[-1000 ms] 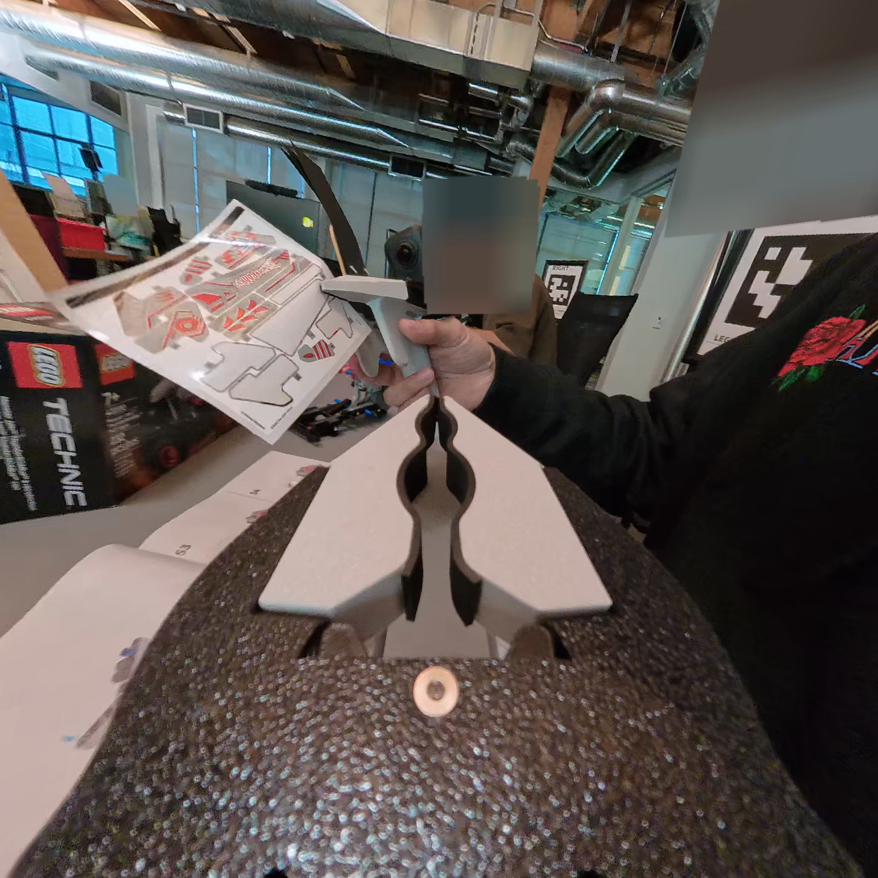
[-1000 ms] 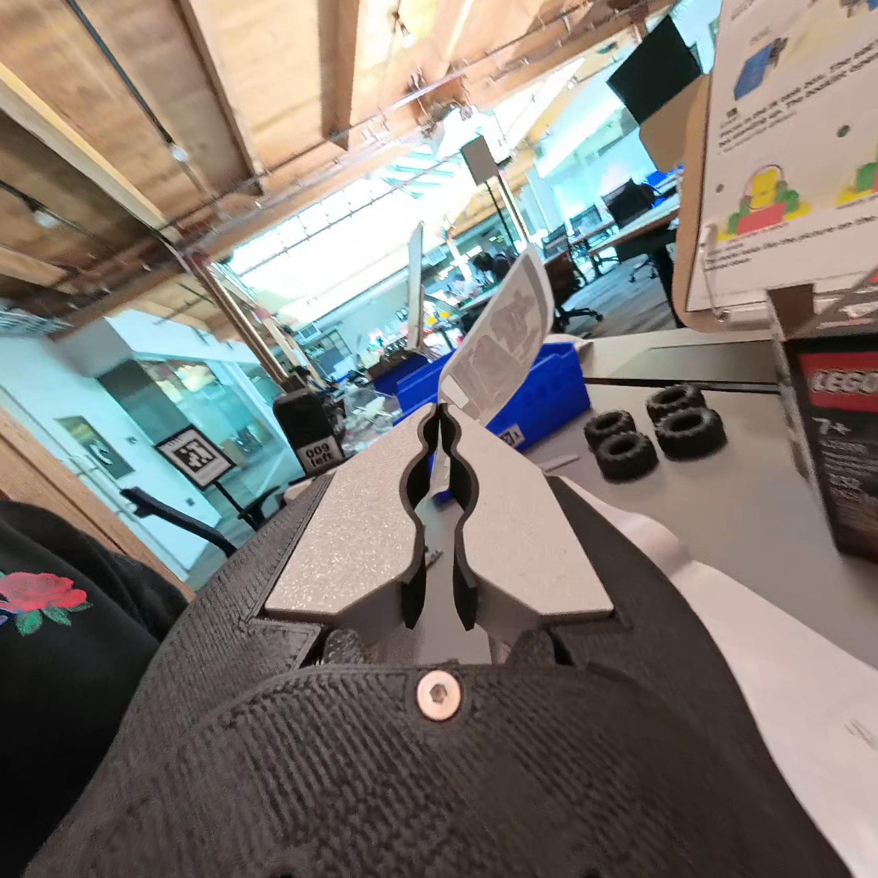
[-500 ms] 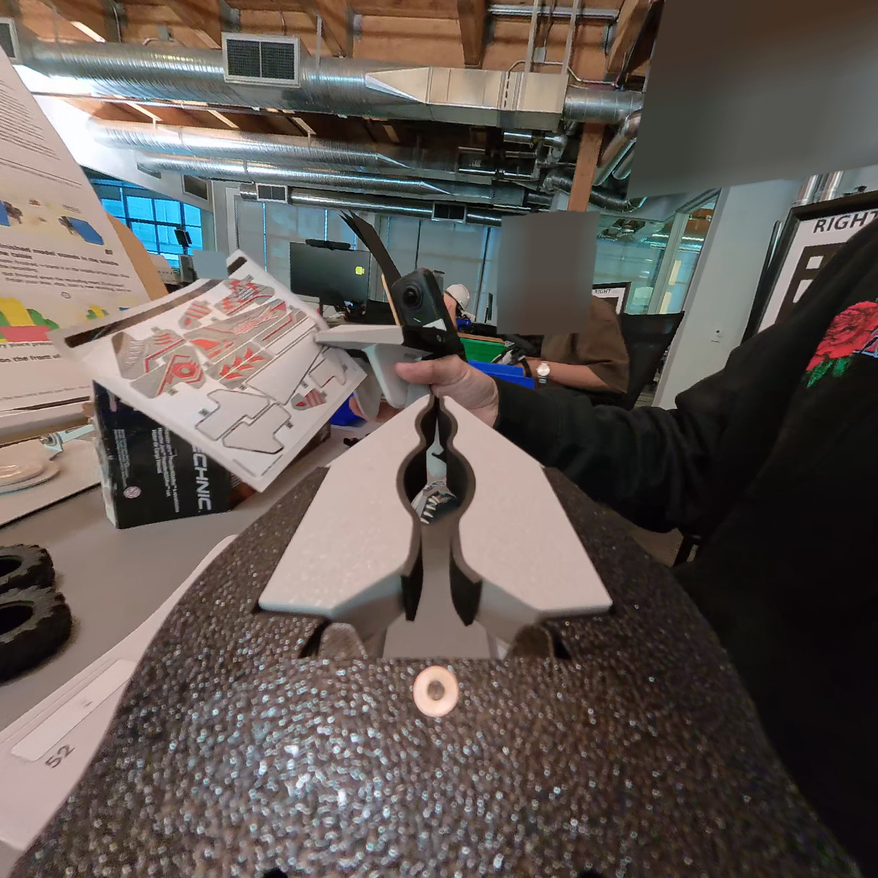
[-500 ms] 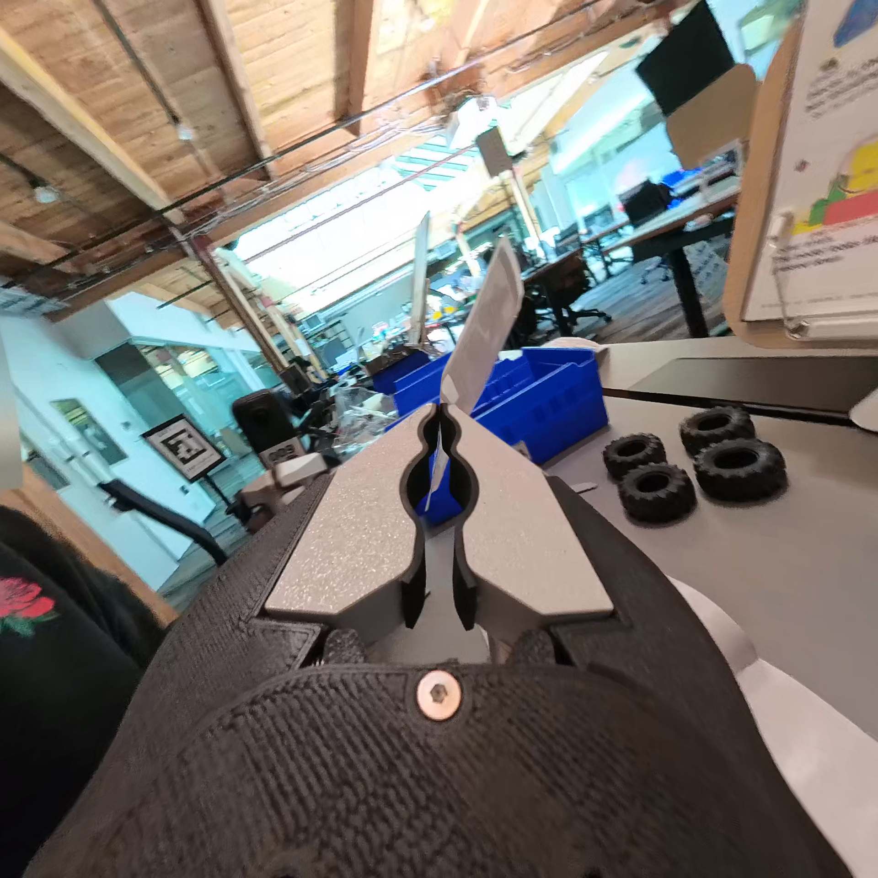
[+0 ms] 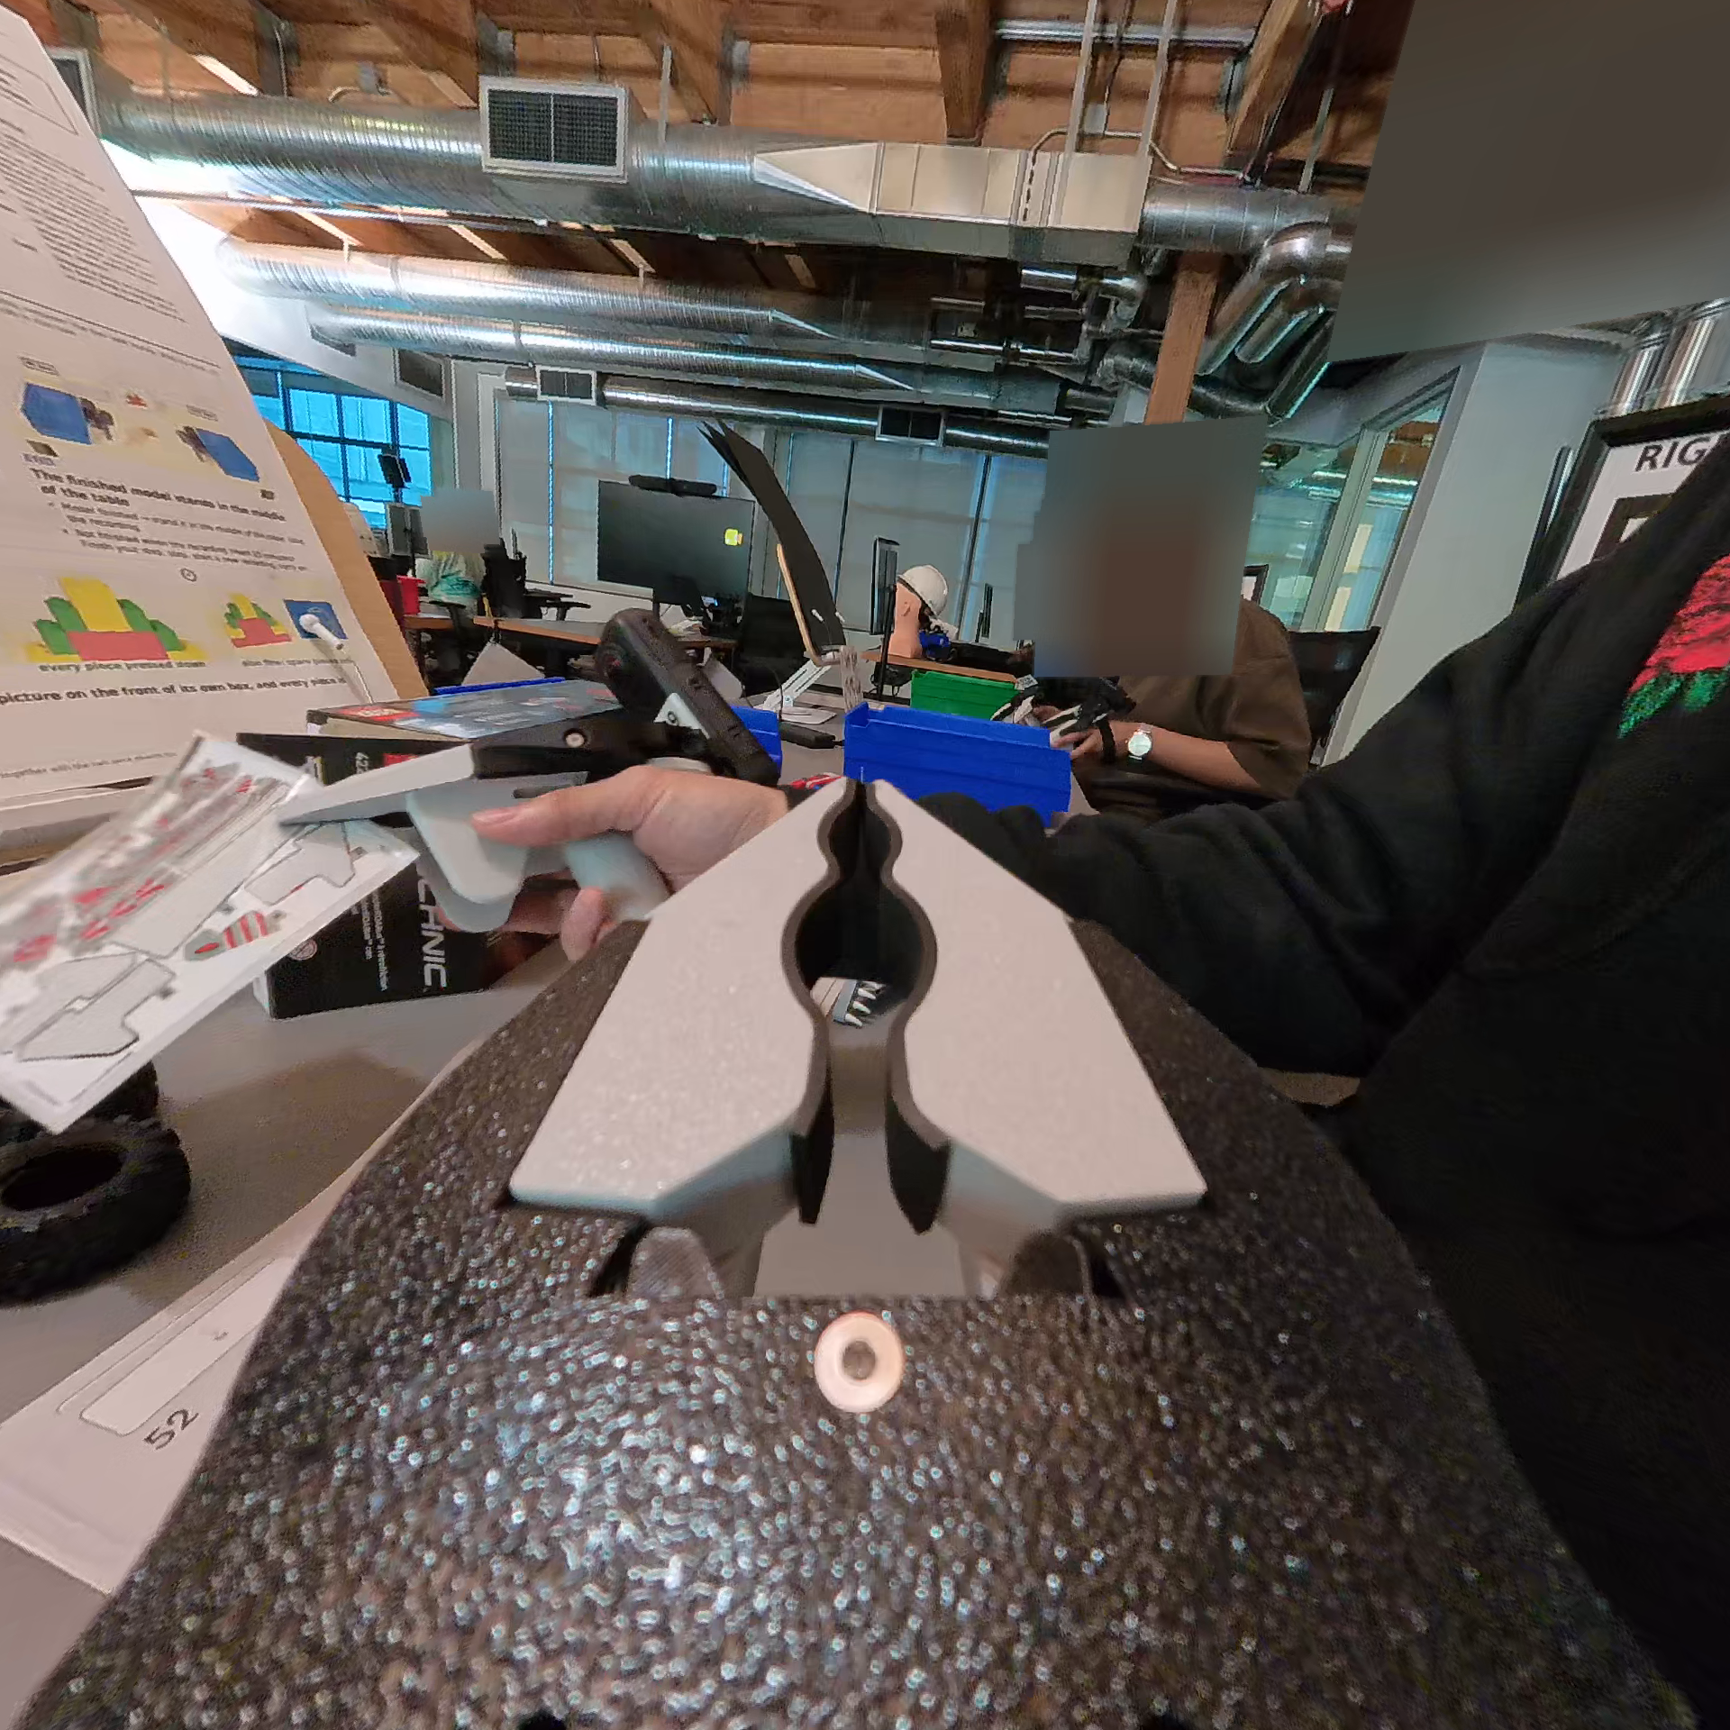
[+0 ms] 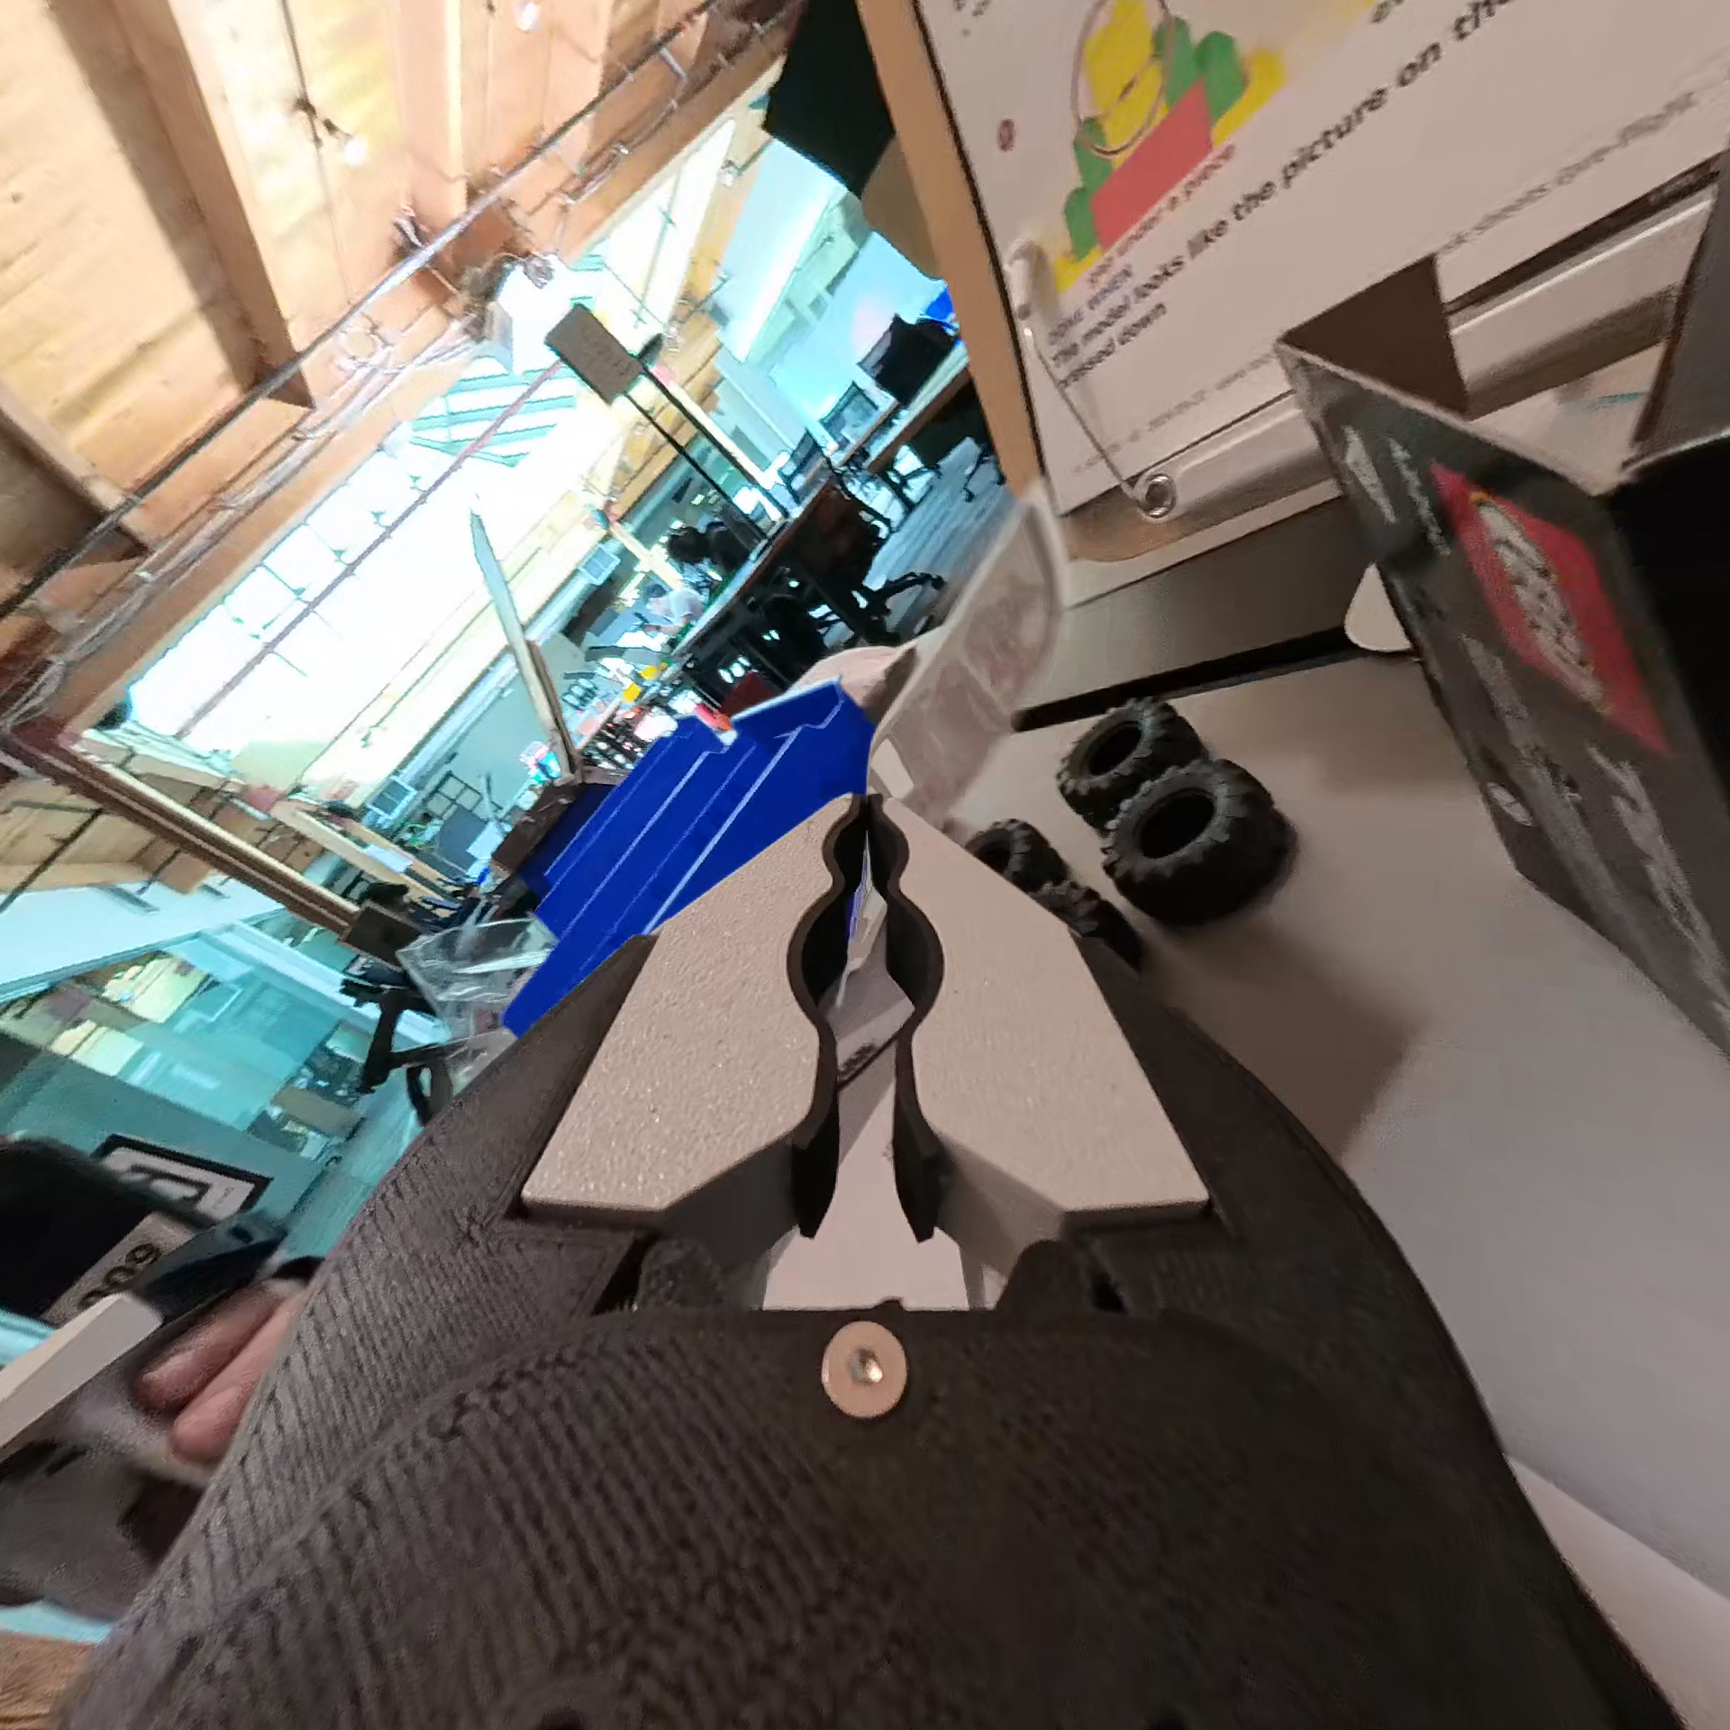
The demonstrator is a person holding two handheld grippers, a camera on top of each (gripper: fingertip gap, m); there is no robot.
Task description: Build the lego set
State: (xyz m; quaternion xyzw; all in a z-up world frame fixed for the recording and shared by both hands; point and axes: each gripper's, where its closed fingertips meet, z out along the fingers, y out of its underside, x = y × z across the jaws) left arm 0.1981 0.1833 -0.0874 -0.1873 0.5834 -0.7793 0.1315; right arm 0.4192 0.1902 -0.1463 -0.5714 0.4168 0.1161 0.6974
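My right gripper [image 6: 869, 813] is shut on the corner of a sticker sheet [image 6: 974, 674] with red and grey shapes. The left wrist view shows that gripper [image 5: 290, 816], hand-held at the left, with the sheet [image 5: 140, 936] lying nearly flat above the table. My left gripper [image 5: 857, 796] has its fingers pressed together. A small black-and-white striped sticker [image 5: 857, 1000] shows in the round gap between them. Several black tyres [image 6: 1184, 843] lie on the grey table [image 6: 1404, 1077]; they also show in the left wrist view [image 5: 75, 1189].
A black set box [image 5: 374, 964] stands behind the sheet and fills the right of the right wrist view [image 6: 1545, 655]. A clipboard with an instruction page [image 5: 94, 468] leans behind it. Blue bins [image 6: 711, 843] sit at the back. An open booklet [image 5: 94, 1460] lies near me. The grippers' ends are close to 25 cm from one another.
The right gripper has dropped and tipped the sticker sheet from upright to nearly flat, low at the left. The striped sticker appeared between my left fingers.
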